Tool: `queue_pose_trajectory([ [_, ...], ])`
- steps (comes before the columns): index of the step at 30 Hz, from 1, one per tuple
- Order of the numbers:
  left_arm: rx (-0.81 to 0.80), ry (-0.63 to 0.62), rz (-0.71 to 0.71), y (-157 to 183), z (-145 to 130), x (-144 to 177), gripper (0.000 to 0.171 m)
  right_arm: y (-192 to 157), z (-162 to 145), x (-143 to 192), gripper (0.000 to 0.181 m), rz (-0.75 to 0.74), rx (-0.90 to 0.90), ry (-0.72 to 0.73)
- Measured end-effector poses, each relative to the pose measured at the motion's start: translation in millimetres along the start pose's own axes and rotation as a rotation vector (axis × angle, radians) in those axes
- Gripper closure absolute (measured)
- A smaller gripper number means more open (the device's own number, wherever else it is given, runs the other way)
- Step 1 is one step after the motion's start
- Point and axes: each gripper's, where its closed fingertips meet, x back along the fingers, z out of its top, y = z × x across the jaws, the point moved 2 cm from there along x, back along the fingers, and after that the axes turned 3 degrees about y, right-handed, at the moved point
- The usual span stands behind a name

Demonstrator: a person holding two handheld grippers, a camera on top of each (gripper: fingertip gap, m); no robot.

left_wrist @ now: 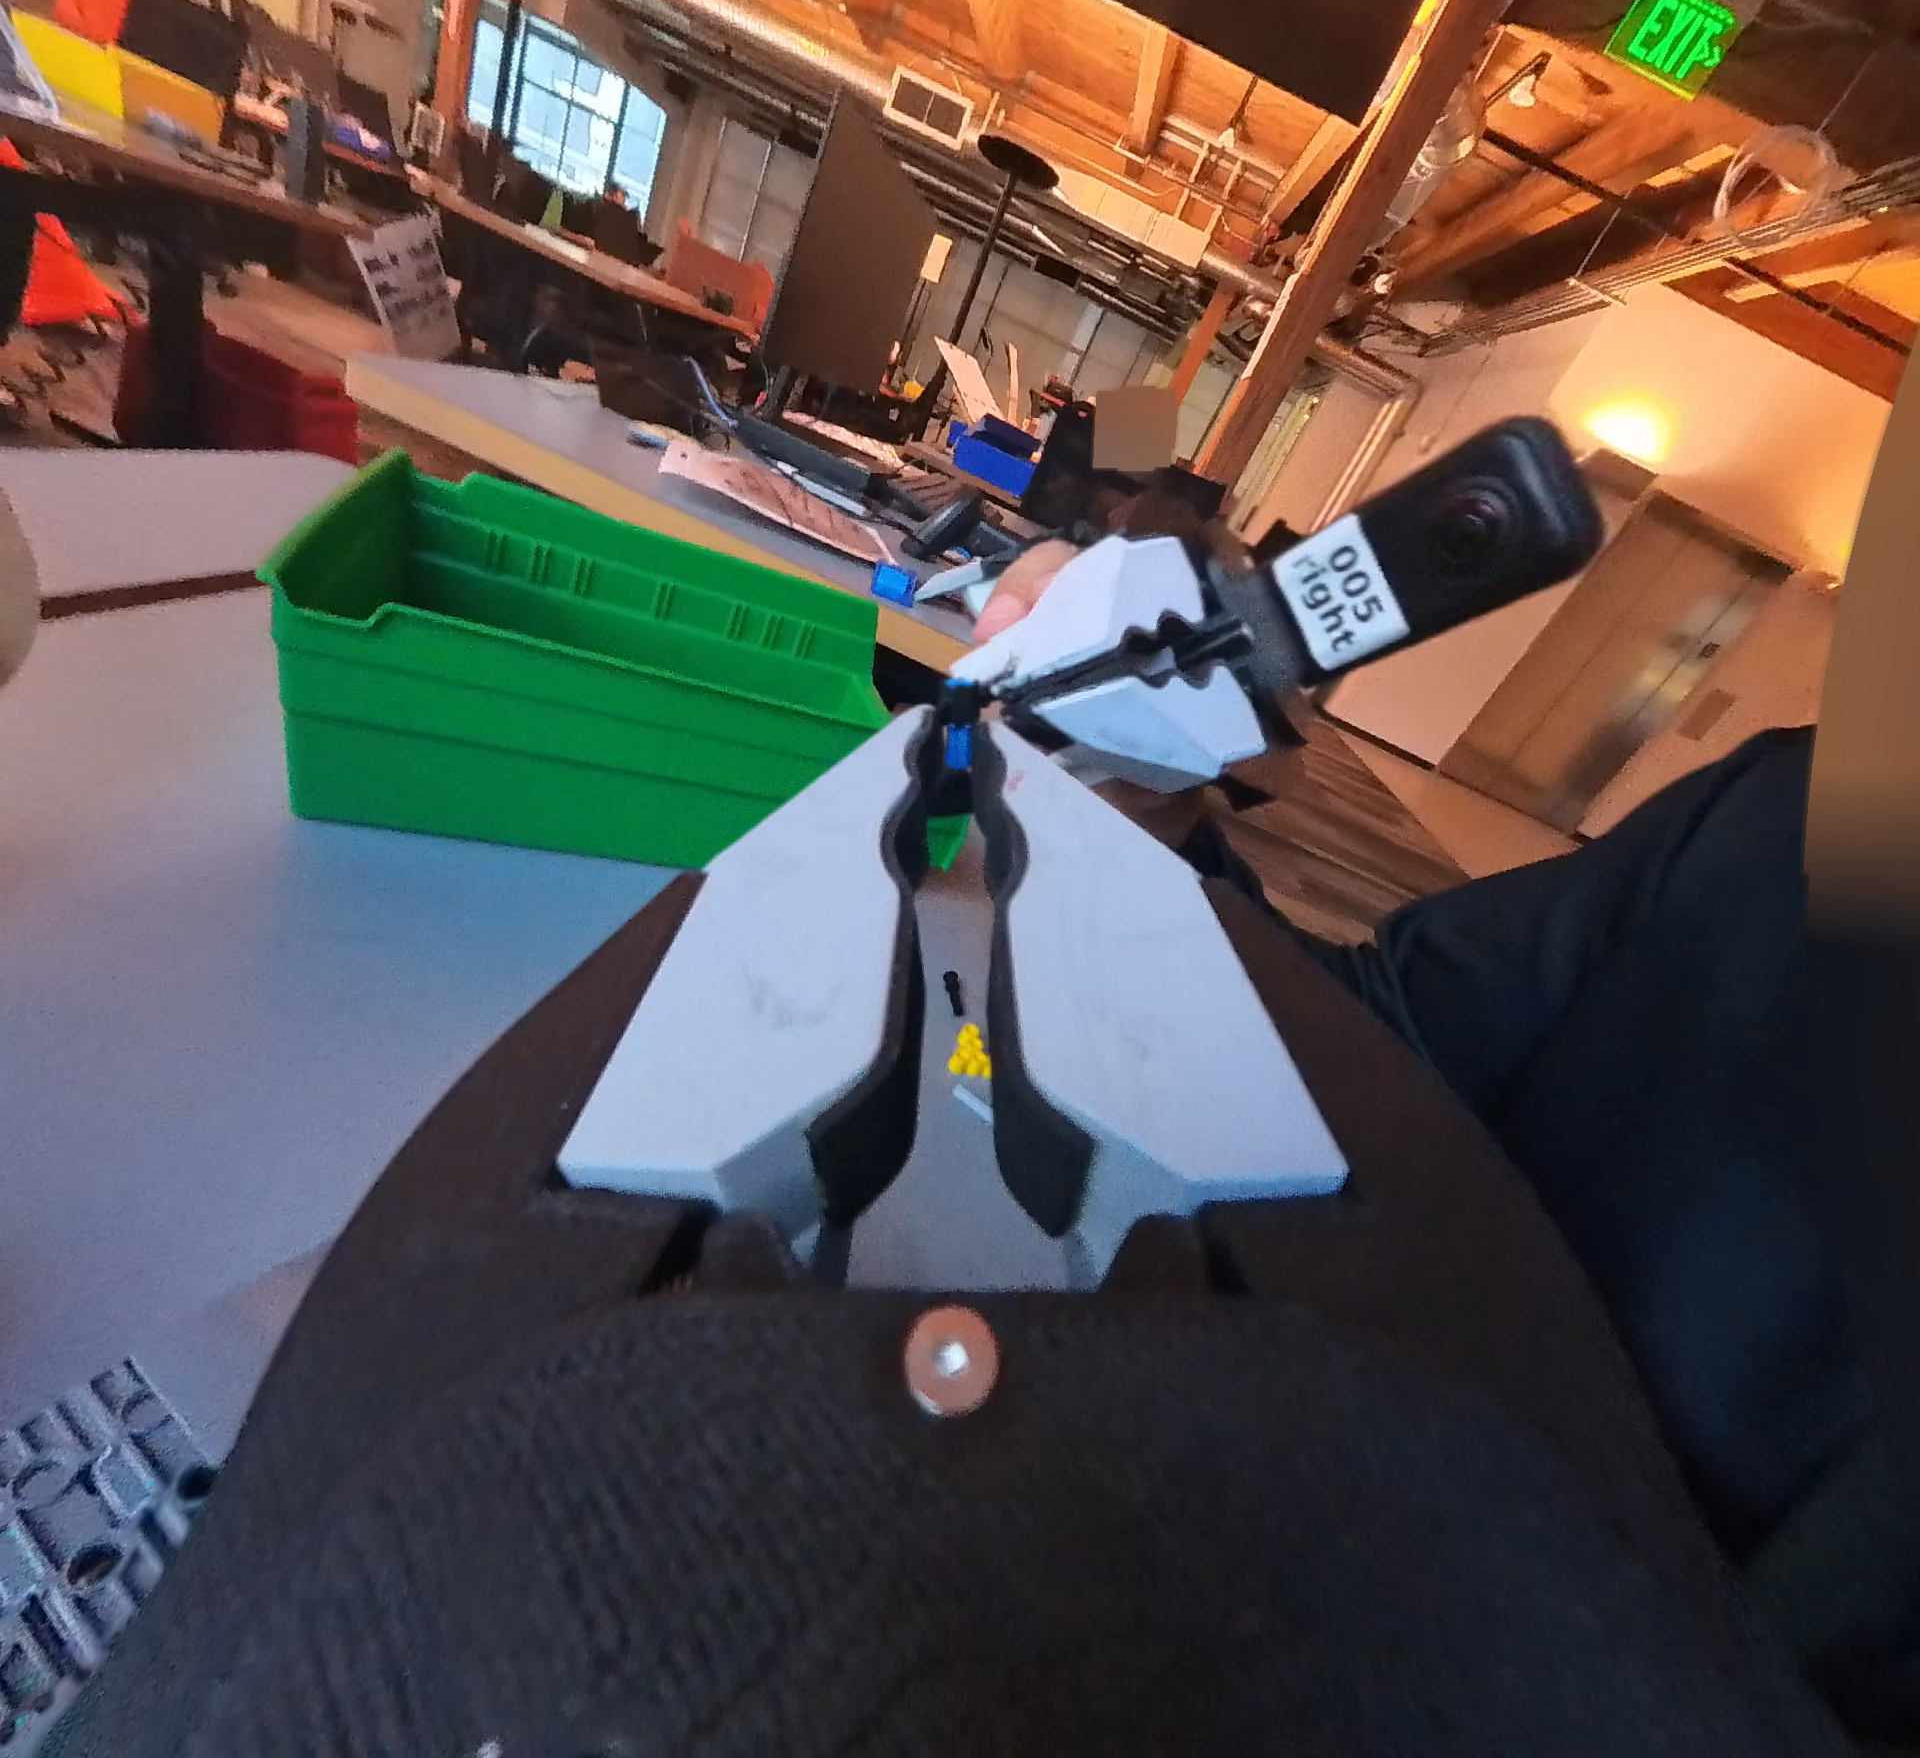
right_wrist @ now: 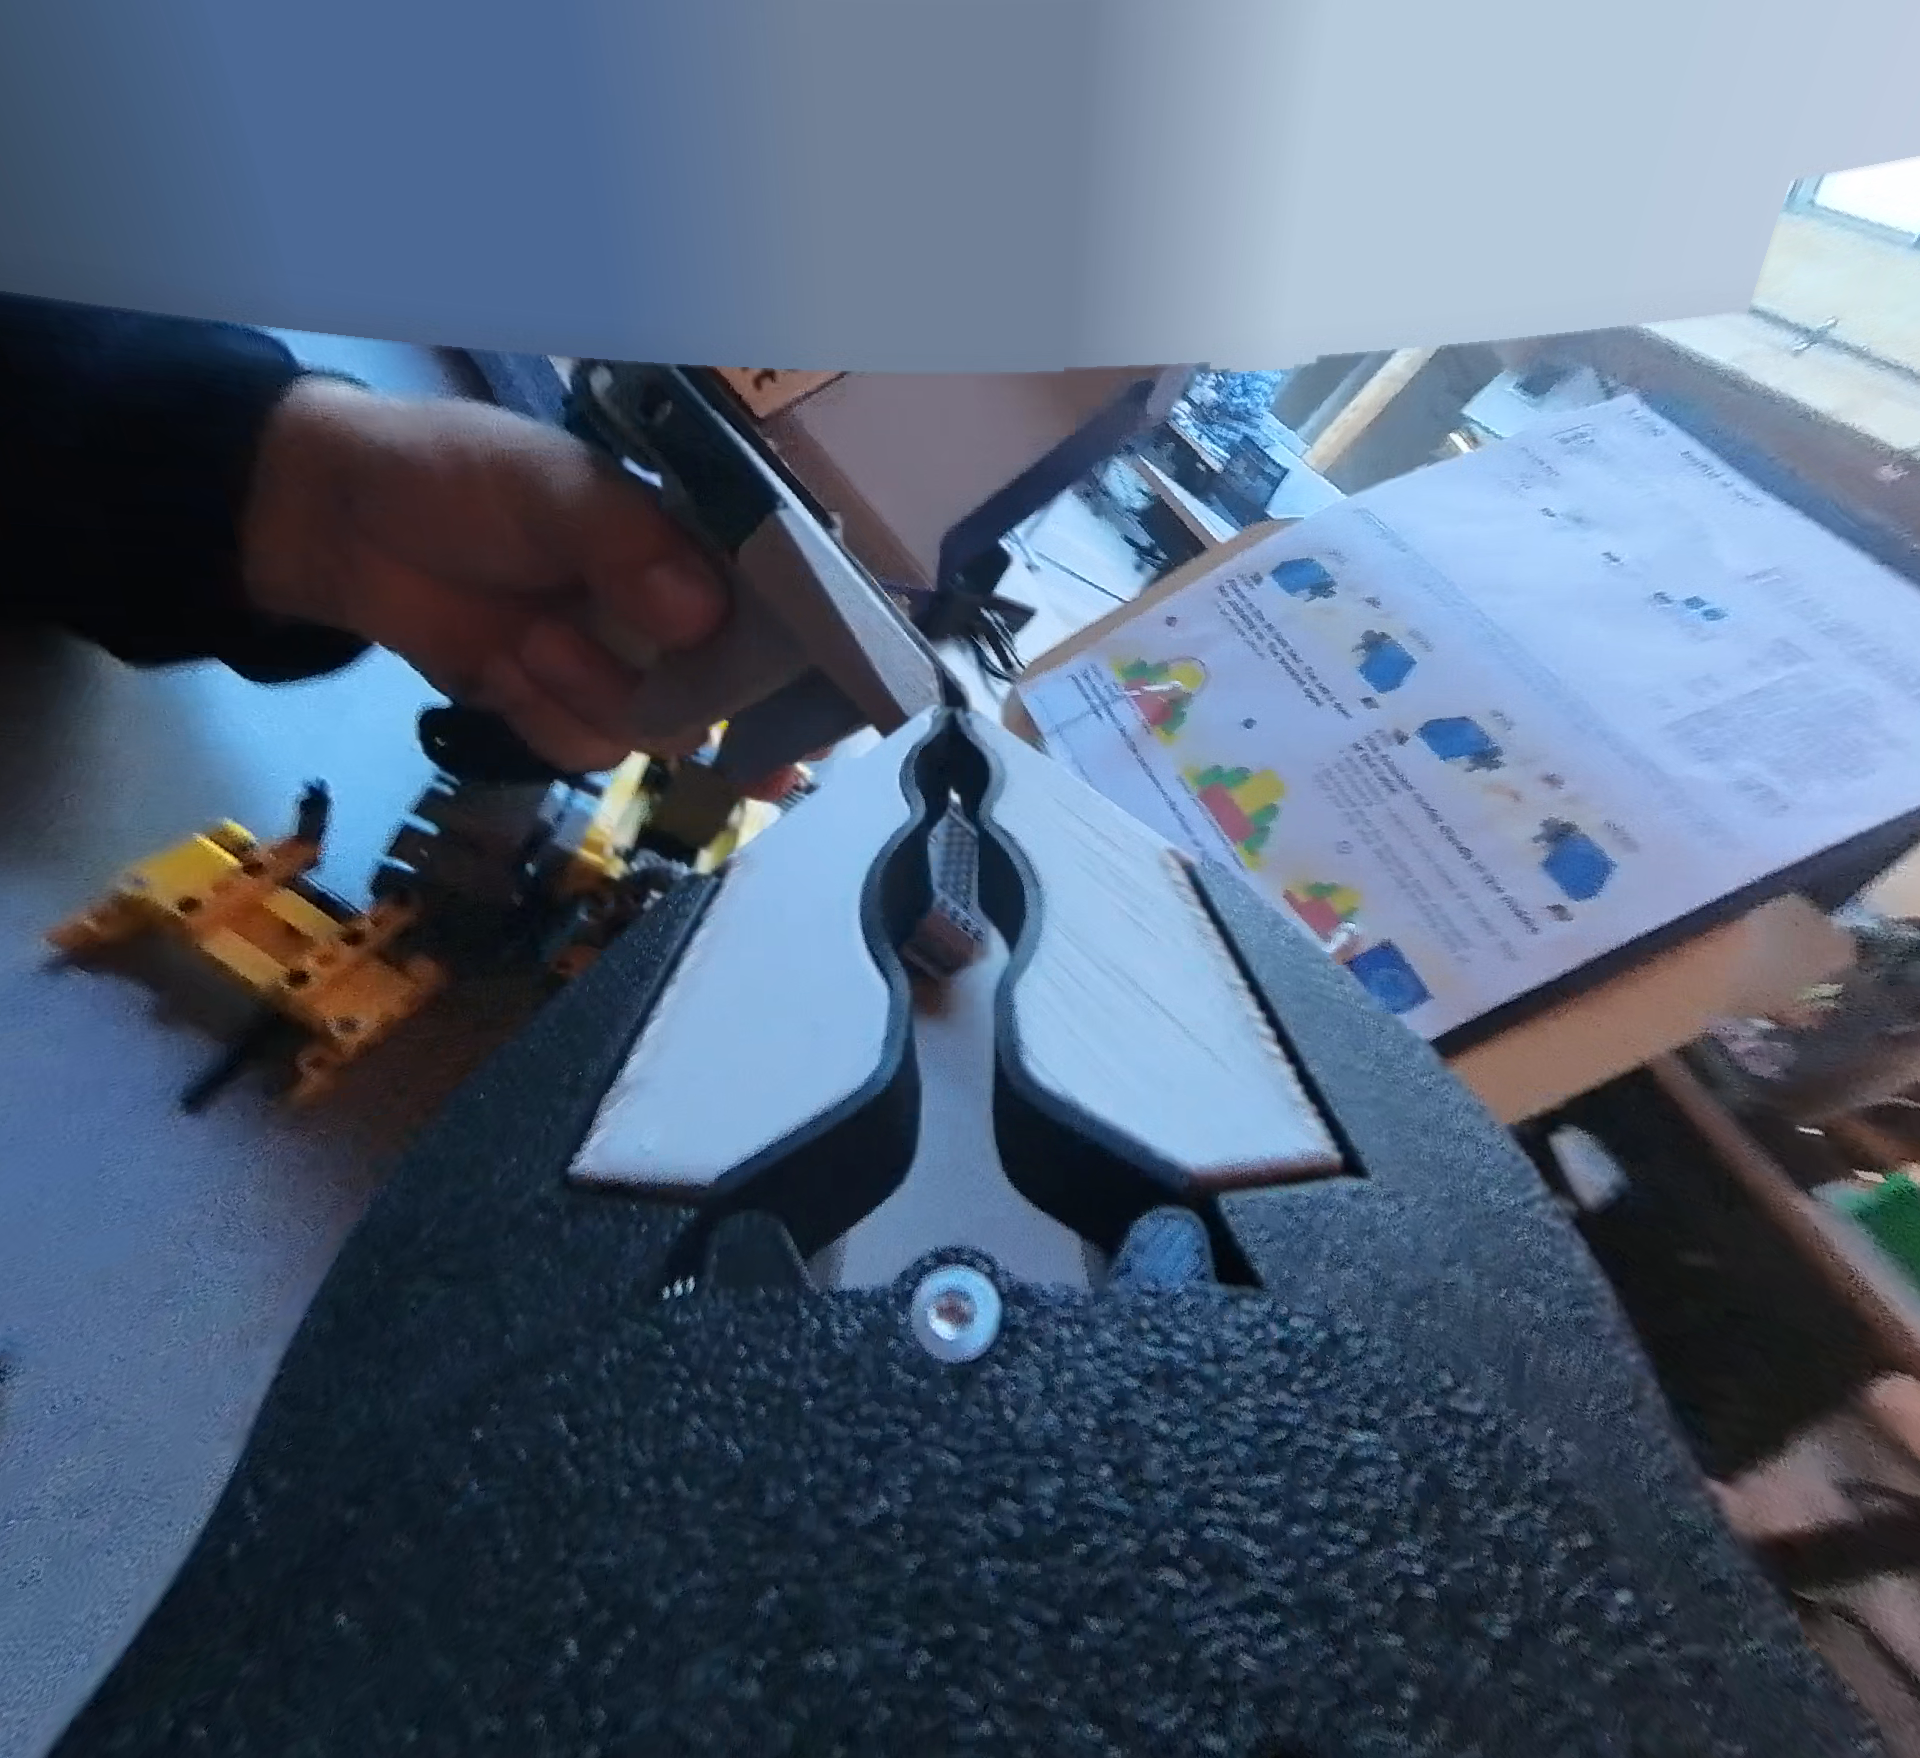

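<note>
A small blue-and-black pin [left_wrist: 957,740] stands pinched between the left gripper [left_wrist: 954,721] tips.

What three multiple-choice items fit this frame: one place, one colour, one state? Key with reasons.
1. In the left wrist view, where is the green bin?
A. on the grey table, left of the left gripper
B. on the floor
C. held in a gripper

2. In the right wrist view, what colour is the brick assembly on the table?
A. red
B. white
C. yellow

3. What state is the left gripper in?
A. wide open
B. shut on a small blue piece
C. lying on the table

Key: A, the bin rests on the tabletop left of the fingers; C, its blocks are yellow; B, the fingertips pinch the blue piece.
</note>
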Motion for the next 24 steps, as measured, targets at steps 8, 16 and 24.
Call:
queue_pose_trajectory([
  [8, 0.053, 0.027, 0.013, -7, 2, 2, 0.169, 5, -8, 12, 0.175, -0.011, 0.067, -0.042],
  [16, 0.198, 0.002, -0.116, 2, -8, -4, 0.169, 0, -11, 17, 0.177, 0.0, 0.13, -0.05],
  [24, 0.335, -0.055, -0.275, 18, -21, -10, 0.169, -10, -6, 34, 0.173, 0.14, 0.038, 0.037],
])
